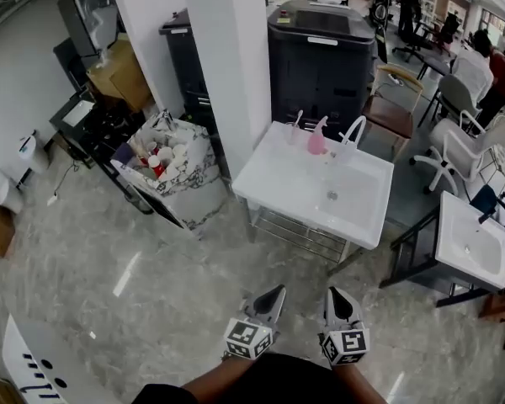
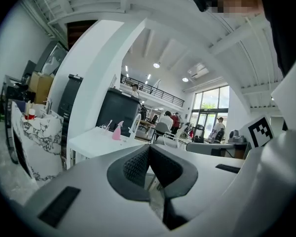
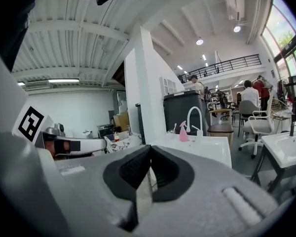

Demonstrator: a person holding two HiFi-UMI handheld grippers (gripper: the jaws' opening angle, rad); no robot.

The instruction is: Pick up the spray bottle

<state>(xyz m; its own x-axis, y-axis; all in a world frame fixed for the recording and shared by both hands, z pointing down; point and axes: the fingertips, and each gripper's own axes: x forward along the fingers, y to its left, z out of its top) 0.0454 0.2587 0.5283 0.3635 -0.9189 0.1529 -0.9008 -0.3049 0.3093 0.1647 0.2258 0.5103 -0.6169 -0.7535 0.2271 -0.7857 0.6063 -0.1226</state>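
Left gripper [image 1: 268, 300] and right gripper [image 1: 340, 298] are mine, held side by side and pointing ahead. Ahead and to the left of my left gripper, well apart, a marble-patterned bin [image 1: 194, 183] holds red and white cups [image 1: 156, 160]. Straight ahead of both grippers, also well apart, stands a white sink [image 1: 278, 183]. The pink spray bottle [image 1: 317, 137] stands upright on its far rim, just left of the white faucet [image 1: 353, 130]. Each gripper's jaws are together with tips meeting, gripping nothing and touching nothing.
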